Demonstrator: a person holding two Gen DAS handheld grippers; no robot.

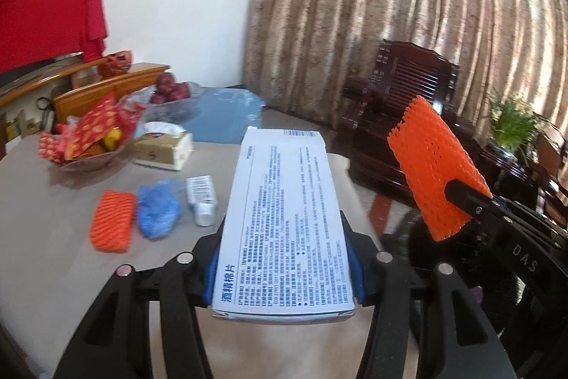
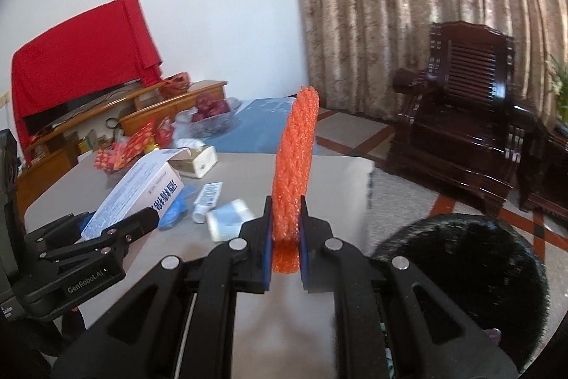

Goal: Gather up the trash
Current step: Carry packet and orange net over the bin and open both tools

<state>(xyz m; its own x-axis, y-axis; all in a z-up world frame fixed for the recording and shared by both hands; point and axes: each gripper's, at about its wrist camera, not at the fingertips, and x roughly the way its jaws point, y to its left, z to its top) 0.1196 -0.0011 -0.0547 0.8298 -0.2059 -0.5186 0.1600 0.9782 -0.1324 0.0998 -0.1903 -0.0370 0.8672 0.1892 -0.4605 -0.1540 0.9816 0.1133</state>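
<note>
We hold two pieces clear of the table (image 1: 42,201), left gripper (image 1: 284,258) clamping the box (image 1: 284,219), right gripper (image 2: 285,237) pinching a foam net (image 2: 294,166), while another net (image 1: 113,221), gloves (image 1: 158,210) and a tube (image 1: 202,198) lie uncollected on it

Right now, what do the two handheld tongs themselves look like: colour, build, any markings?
Both are matte black plastic linkages with triangular cutouts and round silver pivot pins. The fingers carry blue pads on their inner faces. The left tongs show white "GenRobot.AI" lettering on the body in the right wrist view; the right tongs show "DAS" in the left wrist view. No cables, hands or sleeves are visible.
</note>
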